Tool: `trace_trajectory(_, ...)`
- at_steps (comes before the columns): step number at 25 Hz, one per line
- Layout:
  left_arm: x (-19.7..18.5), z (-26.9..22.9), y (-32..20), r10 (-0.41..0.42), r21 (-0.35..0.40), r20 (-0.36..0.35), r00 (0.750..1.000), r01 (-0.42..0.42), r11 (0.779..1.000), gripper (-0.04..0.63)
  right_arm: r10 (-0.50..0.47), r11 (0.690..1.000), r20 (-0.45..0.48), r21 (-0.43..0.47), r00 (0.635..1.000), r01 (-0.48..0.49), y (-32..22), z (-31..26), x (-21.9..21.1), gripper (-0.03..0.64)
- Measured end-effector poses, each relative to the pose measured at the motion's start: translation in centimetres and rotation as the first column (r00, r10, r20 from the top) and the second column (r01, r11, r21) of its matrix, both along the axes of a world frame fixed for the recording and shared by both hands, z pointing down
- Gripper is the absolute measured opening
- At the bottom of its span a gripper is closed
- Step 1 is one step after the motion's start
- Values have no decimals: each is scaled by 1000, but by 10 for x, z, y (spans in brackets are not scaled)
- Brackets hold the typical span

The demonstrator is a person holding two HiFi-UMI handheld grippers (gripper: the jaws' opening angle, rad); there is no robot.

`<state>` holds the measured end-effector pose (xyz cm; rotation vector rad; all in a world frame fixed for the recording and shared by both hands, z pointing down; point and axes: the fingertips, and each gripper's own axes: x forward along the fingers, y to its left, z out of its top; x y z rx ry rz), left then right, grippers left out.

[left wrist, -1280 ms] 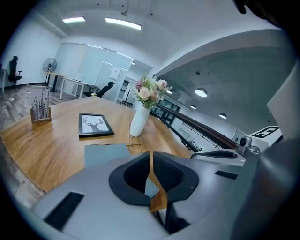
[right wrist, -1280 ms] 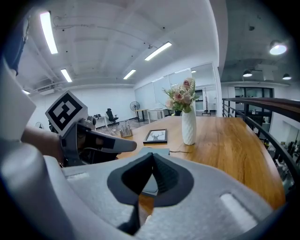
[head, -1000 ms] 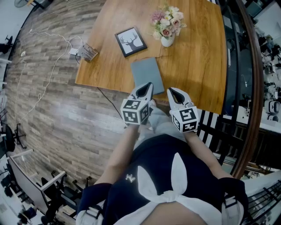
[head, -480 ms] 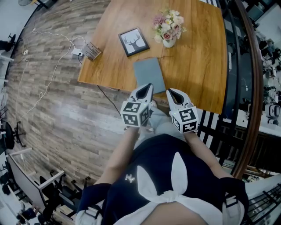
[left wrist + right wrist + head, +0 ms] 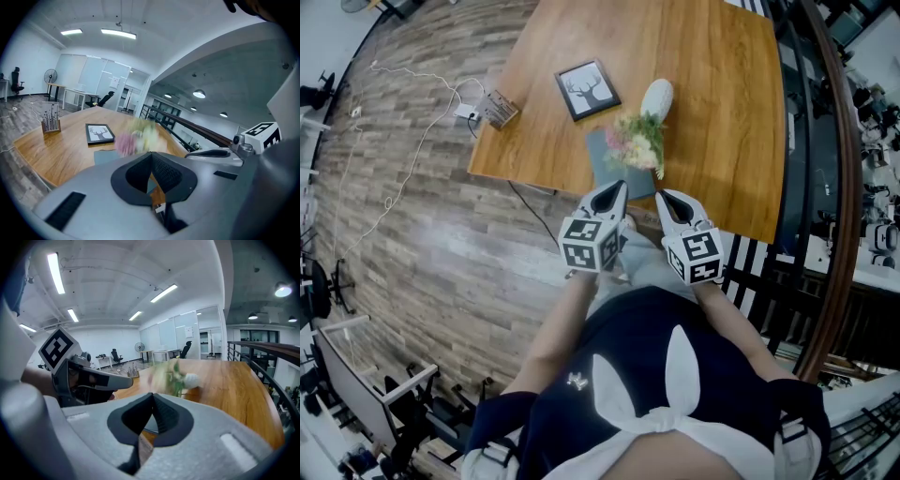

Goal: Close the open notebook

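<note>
The grey notebook [image 5: 602, 159] lies shut on the wooden table [image 5: 722, 112], near its front edge. The white vase [image 5: 657, 97] is on its side, and its flowers [image 5: 637, 142] cover the notebook's right half. Both grippers hang side by side just short of the table's front edge. My left gripper [image 5: 617, 185] is shut with nothing in it, and so is my right gripper [image 5: 666, 194]. In the left gripper view the notebook [image 5: 105, 155] shows beyond the jaws with the flowers [image 5: 136, 139] a blur. In the right gripper view the flowers [image 5: 171, 376] and vase [image 5: 191, 378] are blurred too.
A framed deer picture [image 5: 587, 89] lies behind the notebook. A holder with sticks [image 5: 499, 110] stands at the table's left corner, with a white cable [image 5: 412, 141] trailing over the wooden floor. A curved railing [image 5: 844, 187] runs along the right.
The vase with the flowers has tipped over toward me; the flowers now lie across the notebook. Both grippers have stayed where they were, shut.
</note>
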<state>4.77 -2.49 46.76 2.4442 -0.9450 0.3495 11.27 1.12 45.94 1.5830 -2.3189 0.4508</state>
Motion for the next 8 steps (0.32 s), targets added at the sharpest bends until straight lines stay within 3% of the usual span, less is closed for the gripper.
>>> trace_trajectory(8, -2, 4, 1, -12, -17, -4, 1000, 12, 1000, 17, 7, 1000, -2, -3, 1000, -7, 2, 5, 2, -3)
